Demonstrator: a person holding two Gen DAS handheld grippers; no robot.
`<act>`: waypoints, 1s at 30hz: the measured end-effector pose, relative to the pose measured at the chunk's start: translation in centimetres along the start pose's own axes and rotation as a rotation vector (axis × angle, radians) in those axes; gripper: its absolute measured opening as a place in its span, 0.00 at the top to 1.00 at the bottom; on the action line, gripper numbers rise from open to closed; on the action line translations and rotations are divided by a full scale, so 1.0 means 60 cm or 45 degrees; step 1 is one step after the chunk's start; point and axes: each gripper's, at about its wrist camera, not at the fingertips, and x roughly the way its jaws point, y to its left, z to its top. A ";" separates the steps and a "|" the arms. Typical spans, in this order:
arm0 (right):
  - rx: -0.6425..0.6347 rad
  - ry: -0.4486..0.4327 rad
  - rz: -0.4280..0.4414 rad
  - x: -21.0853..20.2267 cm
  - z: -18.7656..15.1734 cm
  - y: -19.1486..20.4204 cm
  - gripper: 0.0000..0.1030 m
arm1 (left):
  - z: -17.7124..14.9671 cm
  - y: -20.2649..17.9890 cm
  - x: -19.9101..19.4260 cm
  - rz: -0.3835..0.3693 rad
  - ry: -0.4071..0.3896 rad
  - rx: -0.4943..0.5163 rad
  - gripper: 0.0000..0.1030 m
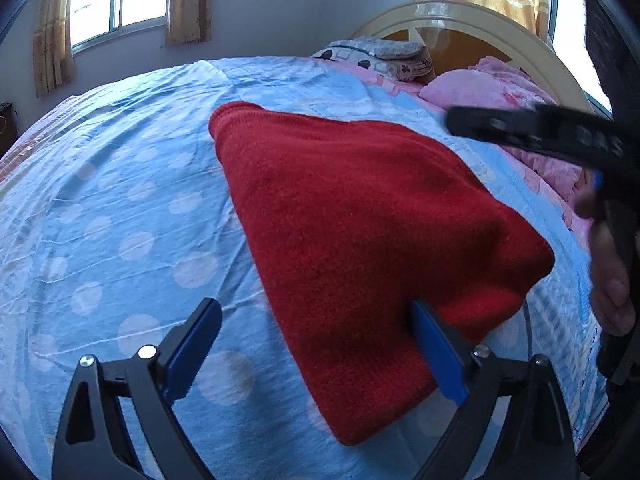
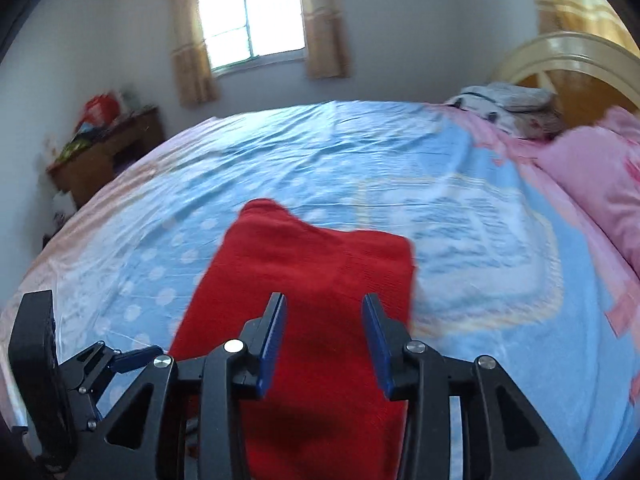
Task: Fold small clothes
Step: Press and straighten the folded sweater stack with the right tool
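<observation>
The left gripper (image 1: pixel 316 344) stands spread wide low over the bed (image 1: pixel 120 200), pinching nothing: its left pad sits over bare sheet at about 7 o'clock in the left wrist view, while its right pad touches or slips just under the near edge of the red knit garment (image 1: pixel 360 232). That garment lies folded into a thick, roughly rectangular bundle running from 11 o'clock down toward 5 o'clock across the blue polka-dot sheet. The right gripper (image 2: pixel 324 340) hovers over the garment's near end, its jaws partly apart with the red knit showing between them; no pad presses on it.

The garment looks largely folded, so the step in hand seems to be letting go and tidying the bundle. The next move probably calls for squaring the edges or lifting the bundle aside, which needs both grippers to close on the thick knit without dragging layers loose.

A pink pillow (image 2: pixel 592 184) lies at 2 o'clock beside the cream headboard (image 1: pixel 460 16). A curtained window (image 2: pixel 252 16) sits at 12 o'clock, a wooden cabinet (image 2: pixel 104 152) at 9 o'clock.
</observation>
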 end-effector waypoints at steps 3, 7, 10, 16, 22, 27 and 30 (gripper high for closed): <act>0.016 0.083 -0.051 0.041 0.003 -0.008 0.61 | 0.001 0.005 0.003 -0.005 0.010 -0.020 0.03; 0.145 0.177 -0.067 0.073 -0.012 -0.060 0.60 | 0.001 0.012 0.006 -0.029 0.022 -0.046 0.03; 0.186 0.178 -0.033 0.071 -0.025 -0.074 0.60 | 0.001 0.012 0.010 -0.048 0.036 -0.052 0.03; 0.180 0.167 -0.052 0.063 -0.045 -0.070 0.60 | -0.001 0.013 0.007 -0.045 0.039 -0.055 0.01; 0.170 0.136 -0.050 0.052 -0.060 -0.071 0.59 | 0.002 0.001 -0.019 0.012 -0.031 0.009 0.01; 0.211 0.107 0.046 0.041 -0.052 -0.088 0.59 | 0.034 0.026 -0.054 -0.036 -0.171 -0.089 0.00; 0.291 0.046 0.074 0.025 -0.041 -0.117 0.59 | 0.056 0.028 -0.034 0.010 -0.141 -0.077 0.00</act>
